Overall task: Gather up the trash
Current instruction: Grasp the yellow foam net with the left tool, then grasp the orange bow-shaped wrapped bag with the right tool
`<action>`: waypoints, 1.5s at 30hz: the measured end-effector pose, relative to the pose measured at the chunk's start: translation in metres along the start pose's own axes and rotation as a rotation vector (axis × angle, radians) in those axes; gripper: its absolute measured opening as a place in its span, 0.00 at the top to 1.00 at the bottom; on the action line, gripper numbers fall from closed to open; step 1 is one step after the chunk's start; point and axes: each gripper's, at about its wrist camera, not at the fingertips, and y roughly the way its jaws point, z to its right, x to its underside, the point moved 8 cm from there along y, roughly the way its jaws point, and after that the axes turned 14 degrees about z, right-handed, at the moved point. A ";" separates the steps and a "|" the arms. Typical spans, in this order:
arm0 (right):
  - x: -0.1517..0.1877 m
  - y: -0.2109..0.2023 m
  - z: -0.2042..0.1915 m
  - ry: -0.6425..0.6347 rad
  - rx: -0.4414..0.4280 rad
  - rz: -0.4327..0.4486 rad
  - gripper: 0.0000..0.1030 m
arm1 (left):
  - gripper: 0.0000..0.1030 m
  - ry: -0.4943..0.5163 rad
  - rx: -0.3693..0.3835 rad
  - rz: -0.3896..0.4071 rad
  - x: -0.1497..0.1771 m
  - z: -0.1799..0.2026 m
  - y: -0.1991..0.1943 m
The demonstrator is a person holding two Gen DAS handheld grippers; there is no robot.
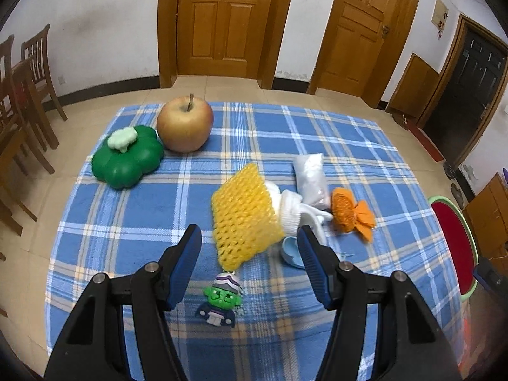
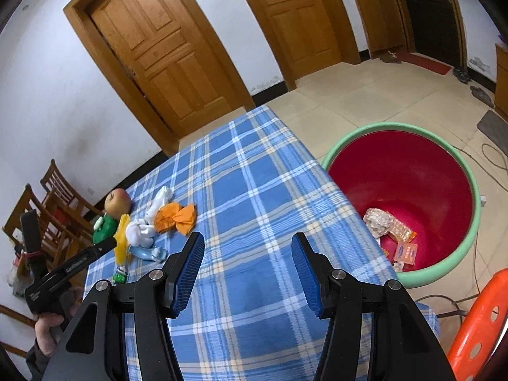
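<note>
On the blue plaid tablecloth (image 1: 152, 209) lie a yellow foam fruit net (image 1: 244, 219), a white foam net (image 1: 290, 211), a clear plastic bag (image 1: 309, 179), an orange net (image 1: 350, 212) and a light blue scrap (image 1: 290, 250). My left gripper (image 1: 250, 241) is open and empty, just short of the yellow net. My right gripper (image 2: 247, 244) is open and empty above the cloth (image 2: 254, 190), near the table's right edge. The red bin (image 2: 412, 171) with a green rim stands on the floor beside the table and holds some wrappers (image 2: 387, 222). The trash pile also shows in the right wrist view: the orange net (image 2: 174, 217) and the white net (image 2: 141, 231).
An apple (image 1: 184, 123), a green toy pepper (image 1: 127, 157) and a small green-faced figure (image 1: 220, 300) also lie on the cloth. Wooden chairs (image 1: 22, 89) stand at the left. An orange plastic stool (image 2: 476, 327) stands near the bin. Cables (image 2: 489, 158) lie on the floor.
</note>
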 end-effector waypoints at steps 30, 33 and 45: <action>0.025 0.077 -0.089 -0.157 -0.064 -0.124 0.43 | 0.85 -0.207 0.186 0.030 0.003 -0.022 0.022; 0.028 0.092 -0.100 -0.179 -0.078 -0.135 0.43 | 0.86 -0.205 0.190 0.045 0.001 -0.022 0.018; 0.045 0.144 -0.130 -0.198 -0.108 -0.193 0.43 | 0.86 -0.289 0.216 0.043 -0.003 -0.034 0.008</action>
